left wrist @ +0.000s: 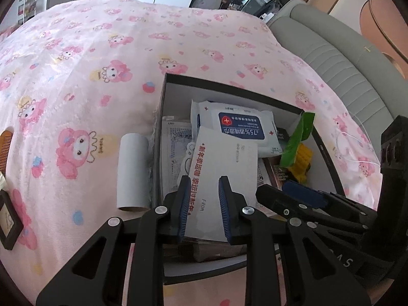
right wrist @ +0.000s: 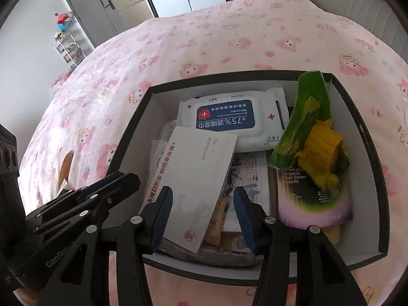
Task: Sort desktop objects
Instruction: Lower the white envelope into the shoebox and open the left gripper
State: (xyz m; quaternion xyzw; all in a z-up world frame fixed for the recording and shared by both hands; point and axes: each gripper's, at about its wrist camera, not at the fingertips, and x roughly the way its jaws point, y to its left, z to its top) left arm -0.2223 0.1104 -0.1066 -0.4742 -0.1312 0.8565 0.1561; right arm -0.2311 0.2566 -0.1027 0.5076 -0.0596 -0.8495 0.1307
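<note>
A black box with white inside [left wrist: 163, 107] [right wrist: 132, 125] sits on the pink patterned cloth. In it lie a white envelope with red print [left wrist: 224, 163] [right wrist: 201, 168], a wet-wipes pack [left wrist: 237, 125] [right wrist: 229, 117], a green and yellow packet [left wrist: 298, 148] [right wrist: 313, 132] and a screen protector box [right wrist: 306, 201]. My left gripper [left wrist: 202, 206] is open above the envelope's near end. My right gripper [right wrist: 204, 211] is open and empty over the box's near edge. It also shows in the left wrist view [left wrist: 293, 193].
A cardboard tube [left wrist: 134, 170] lies on the cloth left of the box. A wooden comb [left wrist: 5, 150] [right wrist: 66, 165] and a small black-framed item [left wrist: 7, 219] lie at the far left. A grey padded headboard [left wrist: 344, 71] runs along the right.
</note>
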